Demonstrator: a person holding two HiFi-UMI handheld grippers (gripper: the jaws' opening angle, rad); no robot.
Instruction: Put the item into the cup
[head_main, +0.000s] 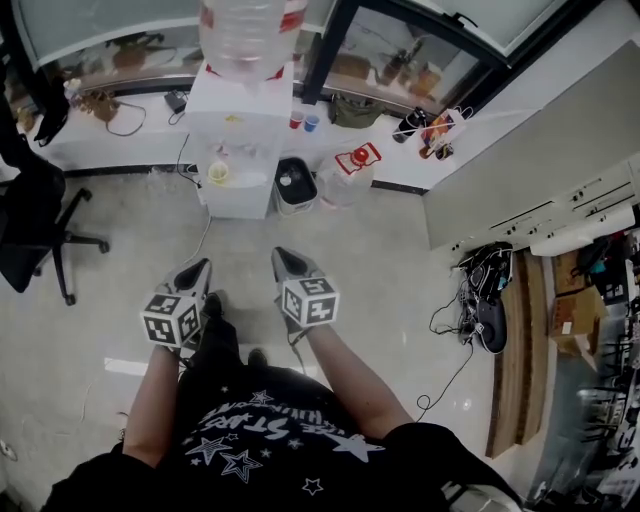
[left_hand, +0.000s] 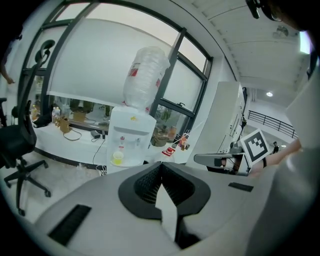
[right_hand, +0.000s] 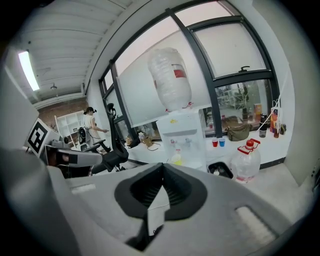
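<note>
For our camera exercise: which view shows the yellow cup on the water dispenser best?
Left gripper view: the yellow cup stands bright, unobstructed, on the water dispenser. Right gripper view shows the cup paler; head view, small from above.

water dispenser (head_main: 243, 150) on floor, against window ledge (head_main: 90, 145) | bottle (head_main: 245, 35) on top of dispenser | cup (head_main: 218, 172) in dispenser's tray | bin (head_main: 295, 186) just right of dispenser | jug (head_main: 350, 172) right of bin | small cups (head_main: 296, 119) on ledge behind bin | office chair (head_main: 35, 230) well left of dispenser
</note>
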